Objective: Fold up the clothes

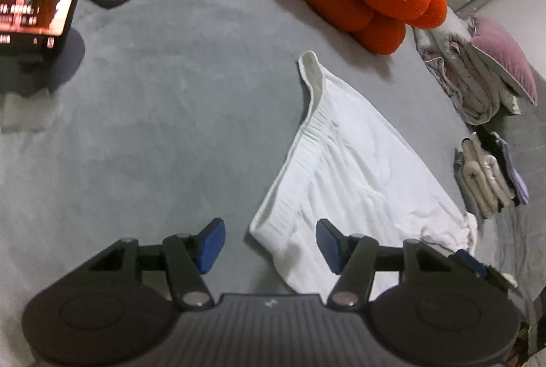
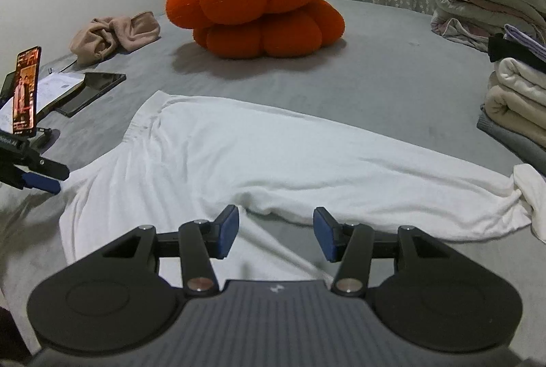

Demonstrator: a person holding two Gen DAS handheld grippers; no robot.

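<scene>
Right wrist: white garment (image 2: 273,155) beneath open right claw (image 2: 275,232).

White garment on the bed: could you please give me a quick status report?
Left tongs and right tongs open, empty. White garment spread flat, unfolded. Nothing lying on it.

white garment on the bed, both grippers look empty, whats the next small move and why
Probably lower the left gripper onto the near corner of the white garment and close. Both the left and the right gripper are open and hold nothing, and the garment lies spread out, not yet folded.
</scene>
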